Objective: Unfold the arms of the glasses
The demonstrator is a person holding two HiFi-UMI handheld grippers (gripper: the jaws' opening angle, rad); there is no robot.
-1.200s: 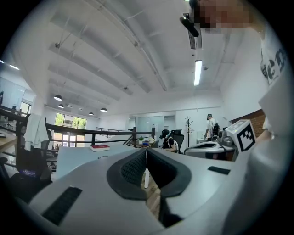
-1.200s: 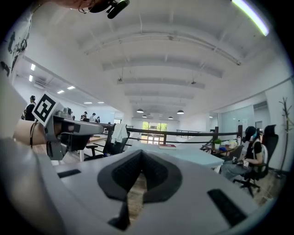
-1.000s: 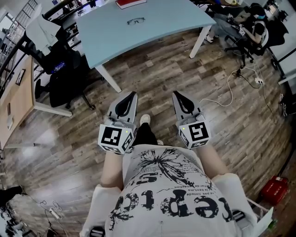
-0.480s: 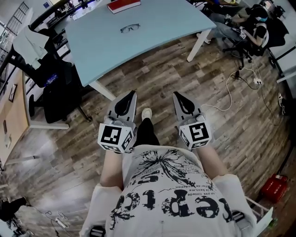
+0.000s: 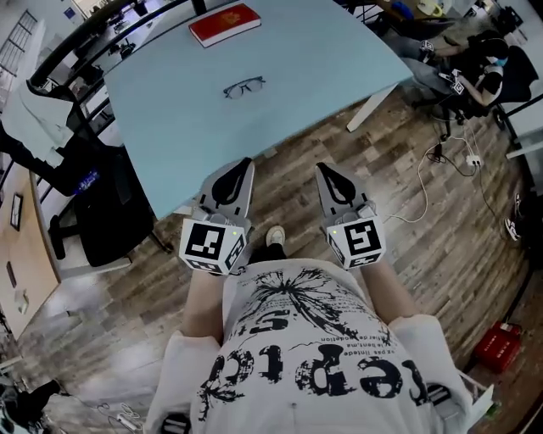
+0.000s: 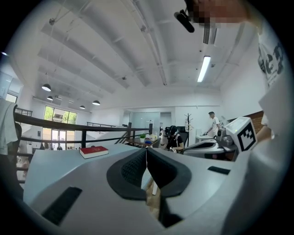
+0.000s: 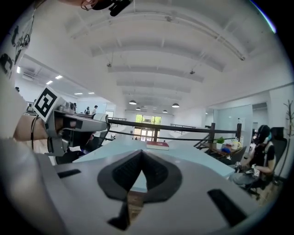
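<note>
The glasses lie on the pale blue table, near its middle and well apart from both grippers; they are too small in the head view to tell how their arms stand; a red book lies further back on the same table, apart from the glasses. The left gripper is held in front of the person's body, with its tip just over the near edge of the table; its jaws are pressed together and nothing is between them, as the left gripper view shows, where the left gripper points level across the table top and the red book is seen to the left of it. The right gripper is held beside the left one, over the wooden floor just before the table edge; its jaws are also closed tip to tip and hold nothing; in the right gripper view the right gripper points toward the red book. A black office chair stands left of the table; another person sits at the far right; a white cable lies on the floor.
</note>
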